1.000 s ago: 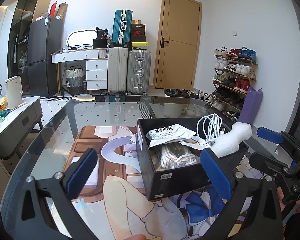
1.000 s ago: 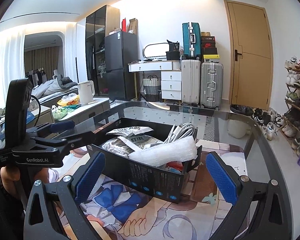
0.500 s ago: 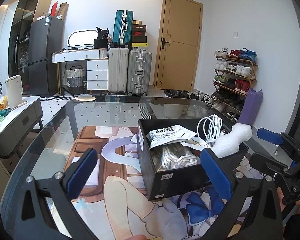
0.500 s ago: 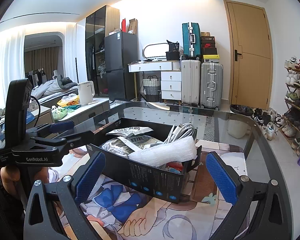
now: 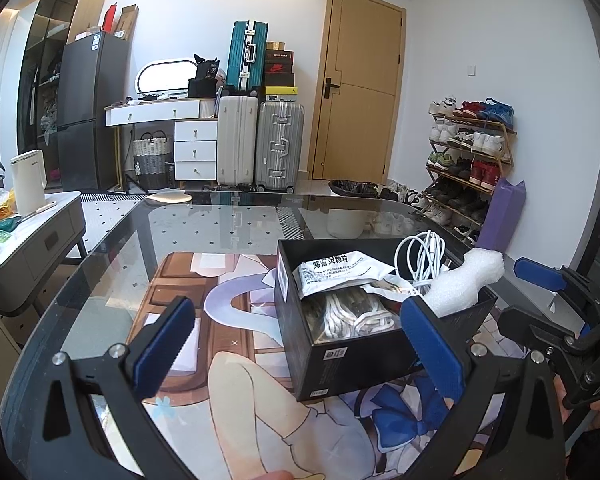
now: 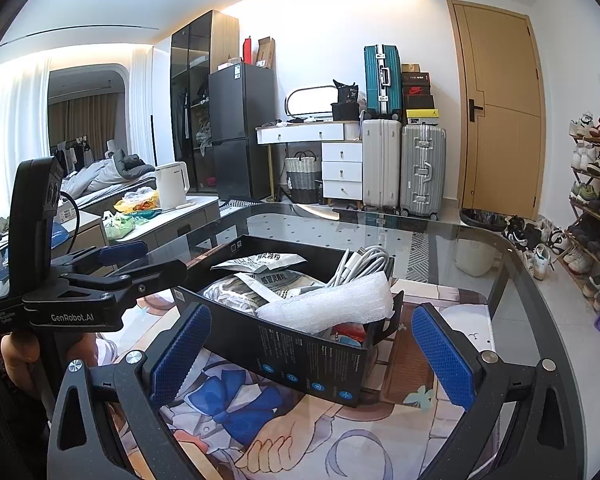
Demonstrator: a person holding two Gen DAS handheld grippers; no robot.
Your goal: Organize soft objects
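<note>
A black open box [image 5: 356, 356] [image 6: 300, 352] stands on the glass table. It holds a white foam roll [image 5: 466, 282] [image 6: 328, 306] leaning over its rim, white coiled cables [image 5: 422, 256] [image 6: 364, 262], white printed packets [image 5: 336, 274] [image 6: 260, 262] and a clear bag of pale cord [image 5: 348, 314]. My left gripper [image 5: 300, 344] is open and empty, just in front of the box. My right gripper [image 6: 310, 356] is open and empty, facing the box's long side. Each gripper shows at the edge of the other's view.
An anime-print mat [image 5: 236, 384] covers the table under the box. A side cabinet with a white kettle [image 5: 28, 180] stands left of the table. Suitcases [image 5: 260, 140], a door and a shoe rack [image 5: 468, 152] are beyond it.
</note>
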